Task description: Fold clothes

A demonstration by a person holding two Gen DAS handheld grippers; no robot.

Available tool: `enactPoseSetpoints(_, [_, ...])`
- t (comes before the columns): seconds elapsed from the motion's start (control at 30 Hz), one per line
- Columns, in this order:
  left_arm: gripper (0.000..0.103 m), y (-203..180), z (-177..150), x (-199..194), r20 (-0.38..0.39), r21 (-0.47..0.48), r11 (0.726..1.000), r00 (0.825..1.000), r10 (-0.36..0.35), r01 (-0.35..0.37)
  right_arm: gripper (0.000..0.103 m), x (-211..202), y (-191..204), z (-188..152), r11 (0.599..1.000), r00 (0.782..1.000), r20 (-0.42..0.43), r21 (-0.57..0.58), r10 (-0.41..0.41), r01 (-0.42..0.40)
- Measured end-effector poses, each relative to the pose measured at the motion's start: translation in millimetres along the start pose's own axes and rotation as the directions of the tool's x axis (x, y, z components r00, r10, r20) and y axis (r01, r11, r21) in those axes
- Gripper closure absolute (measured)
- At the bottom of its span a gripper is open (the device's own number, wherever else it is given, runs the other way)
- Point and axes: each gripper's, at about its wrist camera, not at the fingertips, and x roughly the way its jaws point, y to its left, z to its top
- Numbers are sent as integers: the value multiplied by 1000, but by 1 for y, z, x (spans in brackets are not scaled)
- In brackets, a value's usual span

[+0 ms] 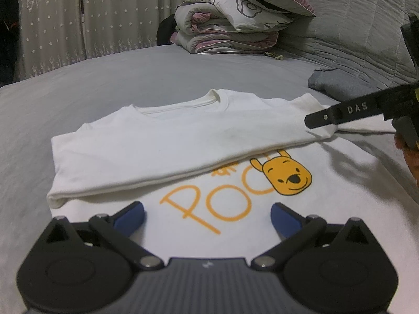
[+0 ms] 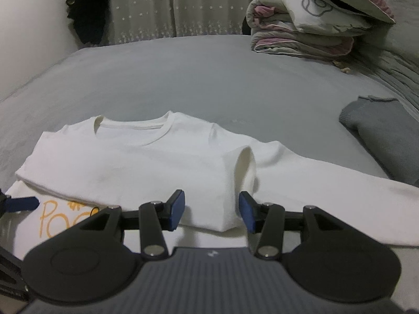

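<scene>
A white sweatshirt (image 1: 162,141) with a yellow bear print (image 1: 288,175) lies flat on the grey bed. One sleeve (image 2: 146,172) is folded across its chest, its cuff (image 2: 246,167) ending near the right side. The other sleeve (image 2: 340,196) stretches out to the right. My left gripper (image 1: 207,217) hovers open over the printed lettering, nothing between its blue pads (image 1: 131,217). My right gripper (image 2: 212,212) stands open just in front of the folded sleeve's cuff end; the pads do not press the cloth. In the left wrist view the right gripper (image 1: 318,119) shows side-on above that cuff.
A folded grey garment (image 2: 382,136) lies on the bed (image 2: 183,78) to the right. A stack of folded quilts (image 2: 314,26) sits at the back right. Starred curtains (image 2: 157,5) and dark hanging clothes (image 2: 86,13) stand behind the bed.
</scene>
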Motion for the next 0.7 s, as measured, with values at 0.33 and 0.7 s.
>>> enactPoseSetpoints(0.33, [0,0,0,0,0,0,1000,1000,0,0,39,-8,-22,7,997,1000,1,80,-4,4])
enactPoseSetpoints(0.7, [0,-1,0,1,1,1,1000,1000,2,-2,36,-32,-101,2,904,999,-37,425,-26,39])
